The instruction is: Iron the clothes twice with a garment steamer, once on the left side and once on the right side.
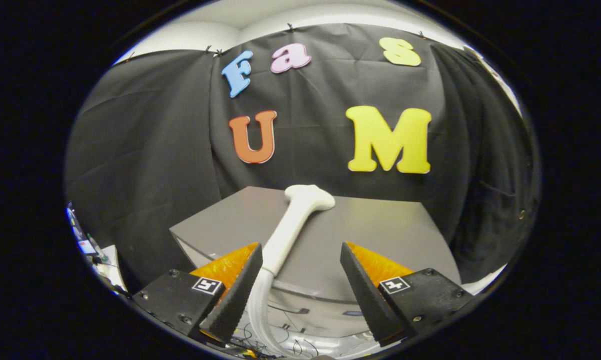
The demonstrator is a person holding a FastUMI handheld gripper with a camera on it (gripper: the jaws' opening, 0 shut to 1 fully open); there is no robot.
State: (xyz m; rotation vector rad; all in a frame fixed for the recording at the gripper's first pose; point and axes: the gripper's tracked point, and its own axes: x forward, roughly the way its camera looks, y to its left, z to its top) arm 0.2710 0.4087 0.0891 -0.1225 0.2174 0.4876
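Note:
A white garment steamer [294,225] lies on a grey table [380,230], its flat head pointing toward the black wall and its handle running back toward me. The handle's end and a ribbed white hose [258,305] sit just inside my left finger [237,290]. My gripper [300,252] stands open and wide, hovering at the table's near edge, with the right finger [363,290] well apart from the steamer. Neither finger presses on the handle. I cannot make out any garment on the table.
The table's near edge drops to a pale front panel [310,310] below the fingers. Loose cables lie on the floor beneath. Cluttered items [87,245] sit low at the far left beside the black cloth wall.

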